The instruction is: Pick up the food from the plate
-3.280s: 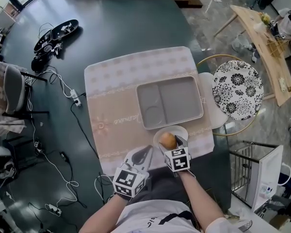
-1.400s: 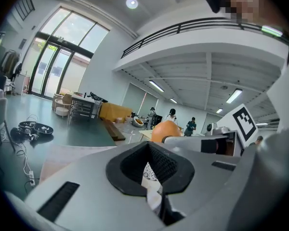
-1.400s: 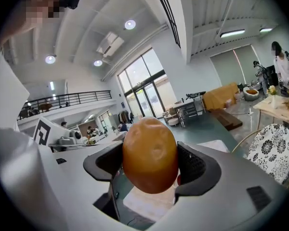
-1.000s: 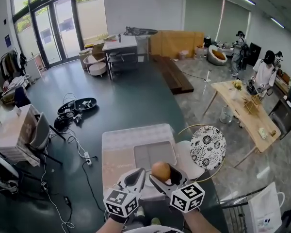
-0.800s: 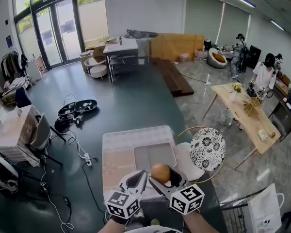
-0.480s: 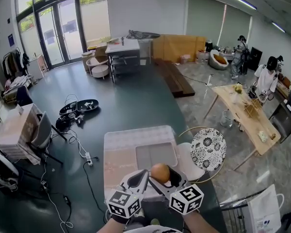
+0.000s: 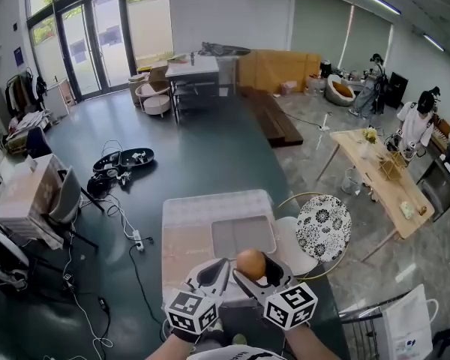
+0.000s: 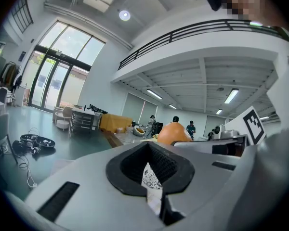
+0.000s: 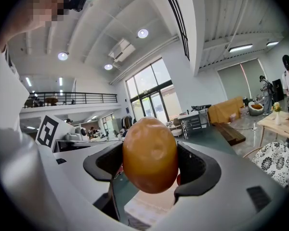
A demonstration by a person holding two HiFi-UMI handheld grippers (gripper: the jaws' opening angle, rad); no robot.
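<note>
Left gripper point(image 7: 212, 271): jaws together, nothing between them; held up just beside the right unit. Right gripper point(image 7: 253, 271): jaws clamped on the food point(image 7: 250, 263), a smooth orange-brown egg-shaped piece gripped across its middle, top and bottom protruding. The food is lifted above the near end of the cloth-covered table point(image 7: 189, 227). The grey tray point(image 7: 244, 235) lies beyond it. A patterned stool point(image 7: 323, 227) stands at the table's right.

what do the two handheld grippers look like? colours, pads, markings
The left gripper and right gripper match: pale grey plastic bodies, with jaws lined by black textured pads that curve into a hollow. Each carries a white cube printed with black square markers. No cables are visible on either.
</note>
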